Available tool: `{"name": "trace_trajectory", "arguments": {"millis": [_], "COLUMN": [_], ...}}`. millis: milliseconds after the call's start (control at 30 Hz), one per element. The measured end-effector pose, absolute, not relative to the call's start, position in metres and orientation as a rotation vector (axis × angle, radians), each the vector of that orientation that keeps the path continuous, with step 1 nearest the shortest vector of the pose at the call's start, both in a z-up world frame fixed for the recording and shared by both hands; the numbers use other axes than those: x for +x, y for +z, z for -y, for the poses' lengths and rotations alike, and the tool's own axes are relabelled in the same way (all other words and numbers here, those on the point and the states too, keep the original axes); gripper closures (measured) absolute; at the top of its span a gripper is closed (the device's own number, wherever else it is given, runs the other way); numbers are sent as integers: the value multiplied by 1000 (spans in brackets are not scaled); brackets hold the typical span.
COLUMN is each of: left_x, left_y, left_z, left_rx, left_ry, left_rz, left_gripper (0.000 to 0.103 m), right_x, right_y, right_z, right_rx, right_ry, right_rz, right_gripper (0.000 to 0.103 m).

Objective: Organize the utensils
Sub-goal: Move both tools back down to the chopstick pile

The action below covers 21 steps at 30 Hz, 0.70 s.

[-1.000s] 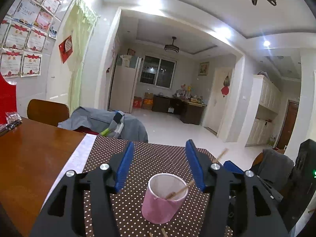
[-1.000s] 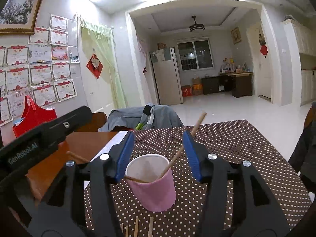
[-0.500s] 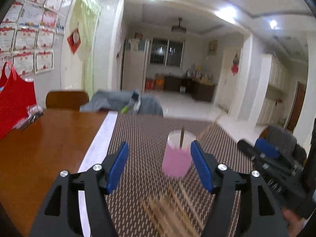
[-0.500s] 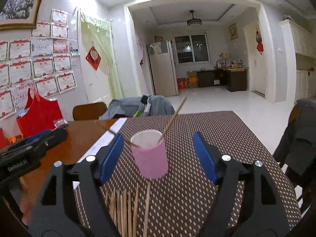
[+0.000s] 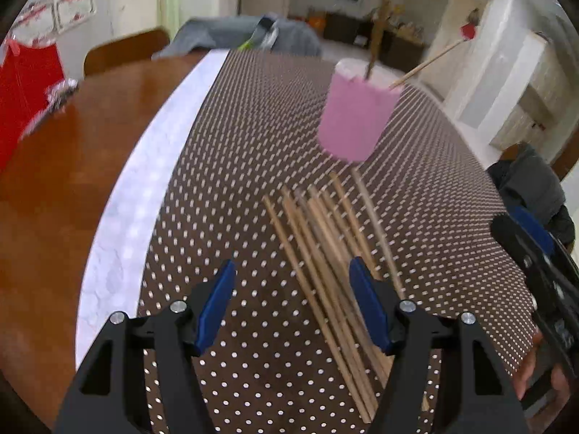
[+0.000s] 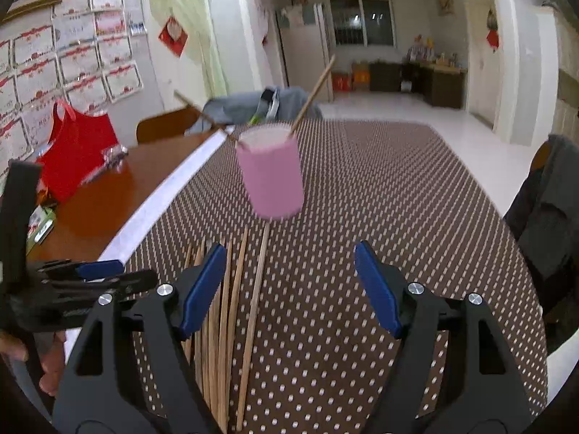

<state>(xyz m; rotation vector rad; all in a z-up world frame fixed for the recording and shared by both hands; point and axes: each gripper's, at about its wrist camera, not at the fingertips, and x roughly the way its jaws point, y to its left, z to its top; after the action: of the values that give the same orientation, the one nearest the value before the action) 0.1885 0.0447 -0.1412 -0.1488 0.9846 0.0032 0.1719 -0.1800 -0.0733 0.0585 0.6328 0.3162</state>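
Left wrist view is showing the left tool (image 5: 291, 302) hovering spread and empty over the chopsticks (image 5: 325, 260), just short of the pink cup (image 5: 356, 115) standing on the counter (image 5: 54, 152); the right tool (image 6: 289, 289) is hanging spread too, right of them.

My left wrist camera looks forward and steeply down past my left gripper (image 5: 291, 302) at the dotted mat, close above the chopsticks (image 5: 325, 260) in the lower centre, with the pink cup (image 5: 356, 115) at upper right. My right wrist camera looks more level past my right gripper (image 6: 289, 289), the same cup (image 6: 271, 173) centred. Both views share the cup, chopsticks (image 6: 231, 307) and mat; each catches the other gripper at its frame edge.
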Motion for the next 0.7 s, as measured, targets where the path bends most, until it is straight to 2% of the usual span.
{"name": "trace_trajectory", "arguments": {"millis": [267,333,433,700], "left_x": [204,209,214,229], "left_y": [-168,-172,-177,-184], "left_z": [-41,-42,-43,-38], "left_rx": [-132,-129,-145,-127], "left_ry": [38,50,56,72], "left_rz": [-1074,-1090,-1111,-1134], "left_gripper": [39,50,56,58], "right_x": [184,187,192,205], "right_y": [-98,-101,-104,-112], "right_z": [176,174,171,169], "right_rx": [76,77,76,80], "right_ry": [354,364,372,378], "right_rz": [-773,-788,-807,-856], "right_gripper": [30,31,31,31]}}
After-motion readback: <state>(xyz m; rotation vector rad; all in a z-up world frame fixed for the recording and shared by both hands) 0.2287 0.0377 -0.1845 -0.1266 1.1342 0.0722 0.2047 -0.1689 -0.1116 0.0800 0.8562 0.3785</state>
